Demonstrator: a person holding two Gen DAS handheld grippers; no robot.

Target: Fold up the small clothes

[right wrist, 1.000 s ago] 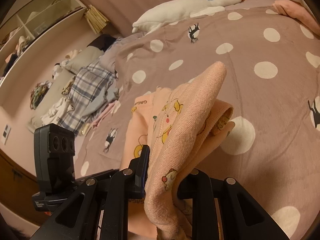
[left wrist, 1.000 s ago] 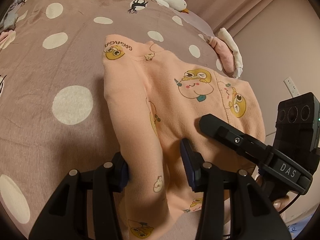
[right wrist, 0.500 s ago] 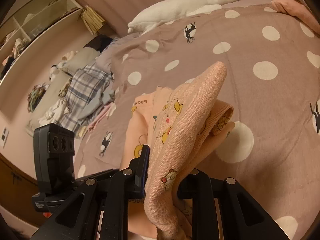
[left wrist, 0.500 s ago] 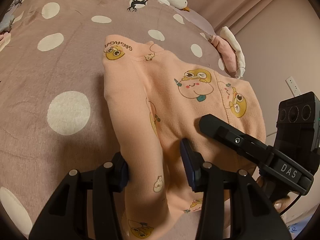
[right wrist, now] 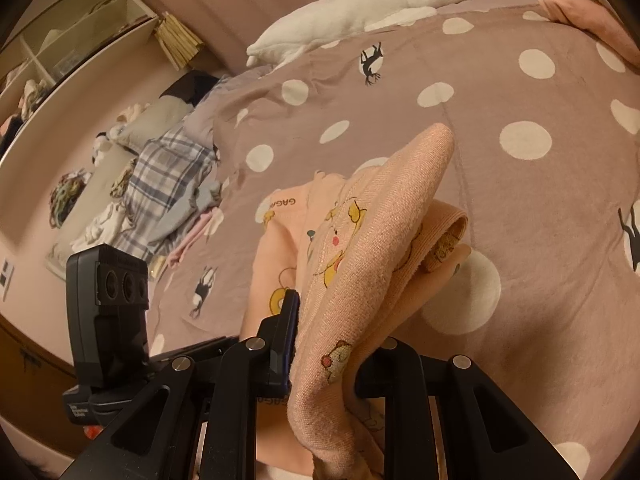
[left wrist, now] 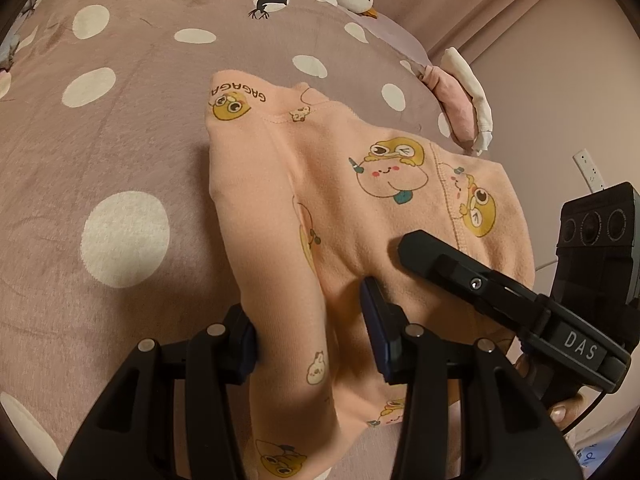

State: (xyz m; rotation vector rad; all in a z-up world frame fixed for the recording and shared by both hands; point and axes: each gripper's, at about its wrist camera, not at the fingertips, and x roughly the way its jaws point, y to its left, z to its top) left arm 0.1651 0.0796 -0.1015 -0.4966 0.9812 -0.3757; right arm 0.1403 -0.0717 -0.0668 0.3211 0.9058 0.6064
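Mauve bedding with white polka dots (left wrist: 120,168) fills both wrist views, with a pink wall and curtain behind it. Between my left gripper (left wrist: 308,340) pads sits a thick fold of the peach cartoon-print garment (left wrist: 360,200); the jaws stand partly closed and press on the cloth from both sides. Ahead of that gripper the garment spreads flat over the bedding, its "GAGAGA" lettering at the far edge. Just to its right, my right gripper (right wrist: 324,344) reaches in across the cloth, and a fingertip of the person's hand (left wrist: 560,412) shows beneath it. From the right wrist view, that gripper's jaws are nearly closed on a bunched edge of the same garment, which rises in a peak ahead of the pads and droops over them toward the camera. To its left I see the left gripper's camera block. Farther ahead of both grippers lies a white plush goose (right wrist: 360,12) at the far end of the bed. Off to the left of the right gripper sits a heap of plaid and pale clothes (right wrist: 160,200), with open shelves (right wrist: 72,40) beyond. A folded pink-and-white item (left wrist: 460,100) rests at the bed's right edge.
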